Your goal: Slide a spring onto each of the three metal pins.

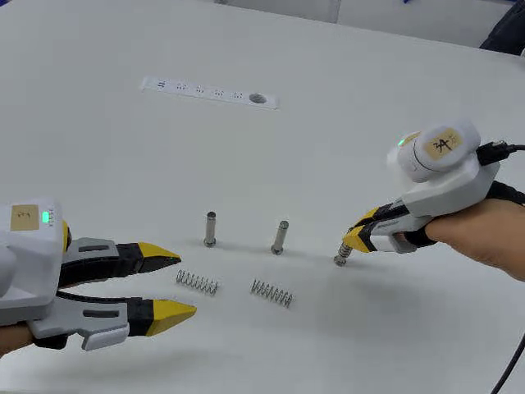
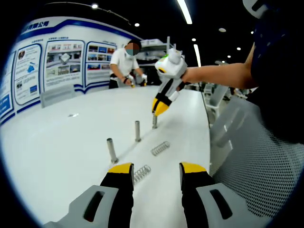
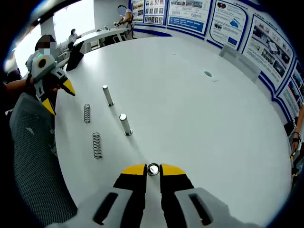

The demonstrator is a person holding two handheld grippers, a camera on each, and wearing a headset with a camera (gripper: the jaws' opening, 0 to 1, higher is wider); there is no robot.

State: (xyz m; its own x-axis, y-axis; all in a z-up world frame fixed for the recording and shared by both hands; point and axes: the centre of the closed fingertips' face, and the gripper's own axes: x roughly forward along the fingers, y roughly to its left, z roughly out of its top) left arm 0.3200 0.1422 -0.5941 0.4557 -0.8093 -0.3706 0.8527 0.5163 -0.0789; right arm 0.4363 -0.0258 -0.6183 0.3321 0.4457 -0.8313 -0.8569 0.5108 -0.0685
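Two bare metal pins (image 1: 210, 229) (image 1: 280, 237) stand upright on the white table (image 1: 98, 148). A third pin (image 1: 342, 254) on the right has a spring around it. My right gripper (image 1: 354, 239) is shut on that spring at the pin's top; the right gripper view has the pin head (image 3: 153, 169) sitting between the yellow tips. Two loose springs (image 1: 197, 282) (image 1: 271, 293) lie in front of the bare pins. My left gripper (image 1: 176, 286) is open and holds nothing, just left of the nearer spring (image 2: 141, 173).
A white power strip (image 1: 209, 92) lies at the back of the table. A black cable (image 1: 509, 361) hangs at the right edge. A mesh chair (image 2: 256, 156) stands beside the table, and a person (image 2: 124, 66) works at a far table.
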